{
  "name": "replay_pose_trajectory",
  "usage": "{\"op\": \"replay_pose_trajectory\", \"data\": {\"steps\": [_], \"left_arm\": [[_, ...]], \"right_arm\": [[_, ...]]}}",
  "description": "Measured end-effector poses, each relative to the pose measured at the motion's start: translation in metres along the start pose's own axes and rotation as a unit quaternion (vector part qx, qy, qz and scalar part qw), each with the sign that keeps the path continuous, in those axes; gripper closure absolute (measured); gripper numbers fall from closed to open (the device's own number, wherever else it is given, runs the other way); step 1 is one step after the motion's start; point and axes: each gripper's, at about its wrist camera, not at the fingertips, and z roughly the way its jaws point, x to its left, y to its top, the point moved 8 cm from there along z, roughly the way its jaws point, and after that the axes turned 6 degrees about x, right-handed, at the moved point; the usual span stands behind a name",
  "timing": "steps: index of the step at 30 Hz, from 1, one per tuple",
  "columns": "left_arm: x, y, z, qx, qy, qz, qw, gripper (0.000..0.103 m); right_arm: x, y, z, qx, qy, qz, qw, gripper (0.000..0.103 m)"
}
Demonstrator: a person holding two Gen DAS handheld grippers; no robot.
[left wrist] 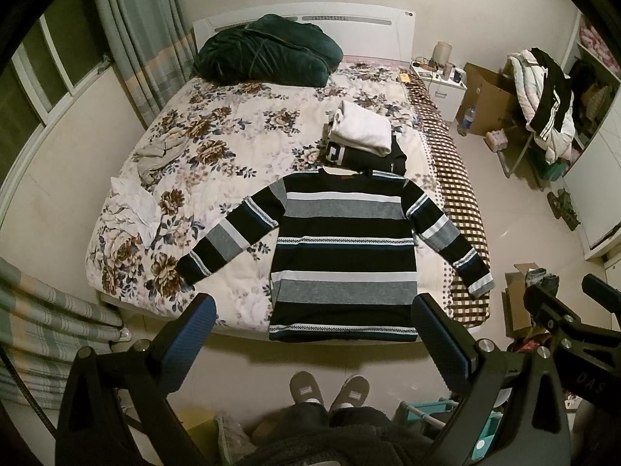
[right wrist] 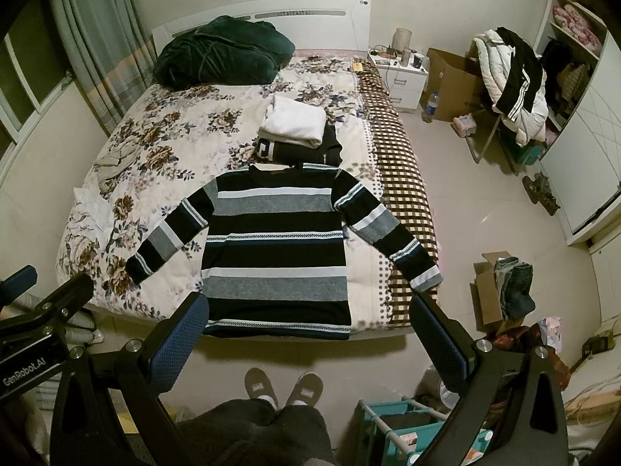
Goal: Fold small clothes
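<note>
A black, grey and white striped sweater (left wrist: pixel 343 248) lies flat on the bed with both sleeves spread out; it also shows in the right wrist view (right wrist: pixel 273 248). Its hem hangs at the bed's near edge. Behind its collar is a stack of folded clothes, white on black (left wrist: pixel 363 134) (right wrist: pixel 297 128). My left gripper (left wrist: pixel 314 314) is open and empty, held above the floor in front of the hem. My right gripper (right wrist: pixel 310 310) is open and empty, at the same height. Unfolded grey (left wrist: pixel 157 155) and white (left wrist: pixel 132 202) garments lie at the bed's left side.
A dark green blanket (left wrist: pixel 268 52) is heaped at the headboard. A checked blanket (left wrist: pixel 462 209) runs along the bed's right edge. The person's slippered feet (right wrist: pixel 283 386) stand at the foot of the bed. A cardboard box with jeans (right wrist: pixel 504 291), a teal rack (right wrist: pixel 403 427), a chair with jackets (right wrist: pixel 512 77) and a nightstand (right wrist: pixel 399 73) stand on the right.
</note>
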Motion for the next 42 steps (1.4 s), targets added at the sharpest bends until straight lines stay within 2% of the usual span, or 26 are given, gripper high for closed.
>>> {"op": "replay_pose_trajectory", "data": {"steps": [8,9,16,42], "left_arm": [[0.000,0.000,0.000,-0.002,-0.001,-0.001,1.0000,0.000],[-0.002,0.011,-0.003,-0.002,-0.001,0.000,1.0000,0.000],[-0.002,0.013,-0.004,-0.003,-0.001,-0.001,1.0000,0.000],[0.000,0.009,-0.004,-0.006,-0.003,-0.001,1.0000,0.000]], "right_arm": [[0.000,0.000,-0.002,-0.001,-0.001,-0.001,1.000,0.000],[0.001,0.000,-0.002,-0.001,-0.001,-0.001,1.000,0.000],[0.000,-0.002,-0.002,0.000,-0.001,-0.002,1.000,0.000],[0.001,-0.004,-0.010,-0.001,-0.001,-0.003,1.000,0.000]]}}
